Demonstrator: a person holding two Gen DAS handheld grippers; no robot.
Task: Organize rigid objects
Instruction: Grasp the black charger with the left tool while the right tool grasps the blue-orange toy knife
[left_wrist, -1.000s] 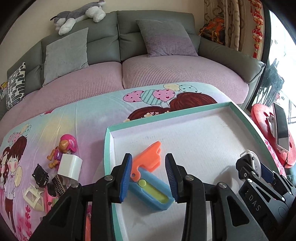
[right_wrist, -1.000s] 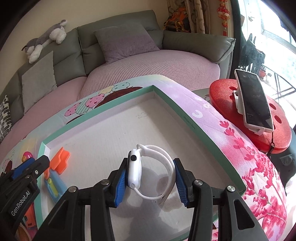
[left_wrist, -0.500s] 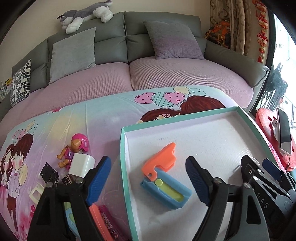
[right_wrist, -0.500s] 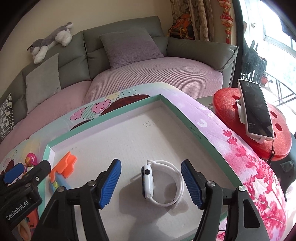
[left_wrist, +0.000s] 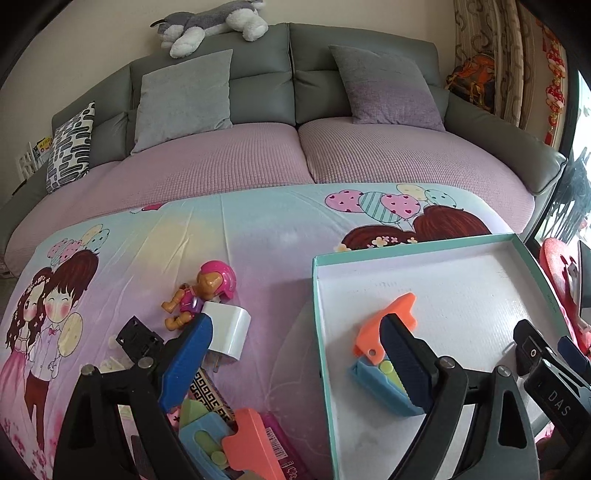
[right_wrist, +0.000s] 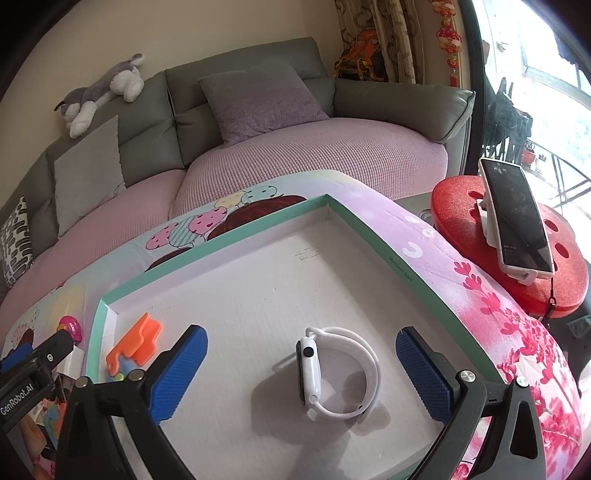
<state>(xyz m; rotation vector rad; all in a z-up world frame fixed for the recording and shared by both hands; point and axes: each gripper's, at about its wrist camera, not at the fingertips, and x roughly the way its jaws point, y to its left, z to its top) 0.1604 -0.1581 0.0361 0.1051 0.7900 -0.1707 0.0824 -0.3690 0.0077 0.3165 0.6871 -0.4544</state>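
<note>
A teal-rimmed white tray (left_wrist: 320, 332) lies on the cartoon-print cloth. An orange-and-blue toy (left_wrist: 397, 314) rests in its left part. My left gripper (left_wrist: 295, 354) is open and straddles the tray's left wall, and its right finger (left_wrist: 402, 362) overlaps the toy in the view. A white smartwatch (right_wrist: 309, 369) lies on its side on the tray (right_wrist: 406, 258) floor. My right gripper (right_wrist: 301, 369) has its jaws opening wide. The watch sits between the blue pads, clear of both.
Left of the tray lie a white charger plug (left_wrist: 229, 328), a pink toy figure (left_wrist: 208, 288), a black clip (left_wrist: 136, 336), a patterned box (left_wrist: 208, 387) and a second orange-and-blue toy (left_wrist: 240, 443). A phone (right_wrist: 517, 221) stands on a red stool (right_wrist: 454, 206) to the right. A sofa is behind.
Both grippers opened. The left let go of the orange-and-blue toy and shifted left across the tray wall. The right released the watch, which now lies on the tray floor.
</note>
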